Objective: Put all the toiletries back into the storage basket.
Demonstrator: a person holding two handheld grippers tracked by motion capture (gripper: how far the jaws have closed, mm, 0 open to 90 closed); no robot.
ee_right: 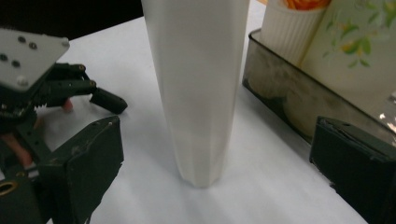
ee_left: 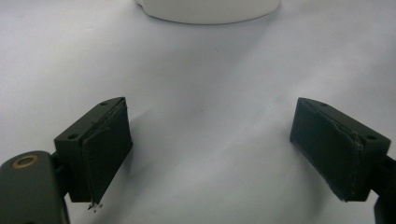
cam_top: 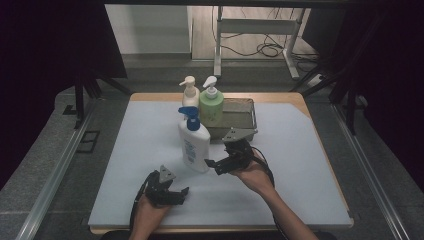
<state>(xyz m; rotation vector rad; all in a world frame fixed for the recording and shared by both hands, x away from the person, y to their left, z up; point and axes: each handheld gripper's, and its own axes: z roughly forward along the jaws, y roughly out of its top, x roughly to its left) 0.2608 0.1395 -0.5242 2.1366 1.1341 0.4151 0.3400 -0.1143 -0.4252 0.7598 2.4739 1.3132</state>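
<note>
A white pump bottle with a blue head (cam_top: 193,144) stands upright near the middle of the white mat (cam_top: 125,165). My right gripper (cam_top: 218,156) is open just to its right and points at it. In the right gripper view (ee_right: 219,154) the bottle's white body (ee_right: 196,88) stands in line with the gap between the jaws, and neither jaw touches it. My left gripper (cam_top: 172,194) rests low near the front edge, open. In the left gripper view (ee_left: 210,135) its jaws are empty over the mat, with the bottle's base (ee_left: 208,9) ahead.
A grey tray (cam_top: 245,131) stands behind the blue-headed bottle and holds a cream pump bottle (cam_top: 190,95) and a green pump bottle (cam_top: 211,106). In the right gripper view the tray's wall (ee_right: 280,88) is close on the right. Dark frame legs flank the table.
</note>
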